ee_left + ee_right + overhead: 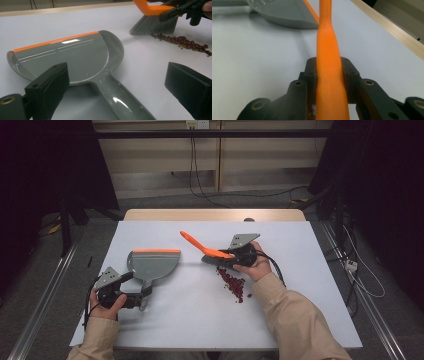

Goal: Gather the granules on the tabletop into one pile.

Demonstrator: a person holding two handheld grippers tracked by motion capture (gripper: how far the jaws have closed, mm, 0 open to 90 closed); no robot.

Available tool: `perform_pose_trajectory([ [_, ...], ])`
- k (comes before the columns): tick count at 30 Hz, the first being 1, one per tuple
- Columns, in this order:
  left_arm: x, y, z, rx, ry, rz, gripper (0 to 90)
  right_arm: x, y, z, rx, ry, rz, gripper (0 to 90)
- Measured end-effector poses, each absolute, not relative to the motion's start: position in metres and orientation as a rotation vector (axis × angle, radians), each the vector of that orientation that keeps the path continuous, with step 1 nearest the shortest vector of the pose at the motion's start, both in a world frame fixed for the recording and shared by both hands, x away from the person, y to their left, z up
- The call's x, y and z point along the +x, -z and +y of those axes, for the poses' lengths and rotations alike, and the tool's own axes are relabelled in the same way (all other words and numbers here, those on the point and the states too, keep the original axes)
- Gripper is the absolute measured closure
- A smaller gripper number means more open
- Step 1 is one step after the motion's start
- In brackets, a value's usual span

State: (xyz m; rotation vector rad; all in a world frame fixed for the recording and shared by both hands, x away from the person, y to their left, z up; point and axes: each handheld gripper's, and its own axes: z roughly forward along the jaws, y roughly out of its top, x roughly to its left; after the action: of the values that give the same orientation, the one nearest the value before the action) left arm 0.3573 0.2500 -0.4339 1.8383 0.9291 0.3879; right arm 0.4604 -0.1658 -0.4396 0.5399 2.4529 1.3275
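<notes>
A grey dustpan point(152, 262) with an orange lip lies flat at the left of the white table point(300, 320). Its handle points back at my left gripper point(141, 296). In the left gripper view the jaws point(117, 87) stand wide apart on either side of the dustpan's handle point(120, 97), with a gap on both sides. My right gripper point(227, 254) is shut on the orange handle of a small brush point(200, 246); the pads clamp it point(328, 50). The brush's grey bristles point(152, 26) rest on the table beside a trail of dark red beans point(232, 282).
The beans point(182, 42) lie right of centre, between the brush and the person's right sleeve. A wooden table edge point(215, 215) runs along the back. Cables hang beyond it and lie on the floor at the right.
</notes>
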Motion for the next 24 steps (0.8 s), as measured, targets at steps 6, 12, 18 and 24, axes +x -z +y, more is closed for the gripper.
perform_pose_trajectory([
  [6,0.357,0.434,0.250,1.838,-0.388,0.928,5.4,0.451,0.437,-0.170,0.453,-1.307,2.515,71.5],
  [12,0.357,0.434,0.250,1.837,-0.386,0.927,5.4,0.441,0.434,-0.175,0.389,-1.299,2.550,71.5],
  [18,0.357,0.434,0.249,1.840,-0.387,0.929,5.5,0.429,0.434,-0.180,0.365,-1.316,2.563,71.5],
  [24,0.357,0.434,0.248,1.844,-0.389,0.926,5.4,0.421,0.434,-0.181,0.356,-1.314,2.563,71.5],
])
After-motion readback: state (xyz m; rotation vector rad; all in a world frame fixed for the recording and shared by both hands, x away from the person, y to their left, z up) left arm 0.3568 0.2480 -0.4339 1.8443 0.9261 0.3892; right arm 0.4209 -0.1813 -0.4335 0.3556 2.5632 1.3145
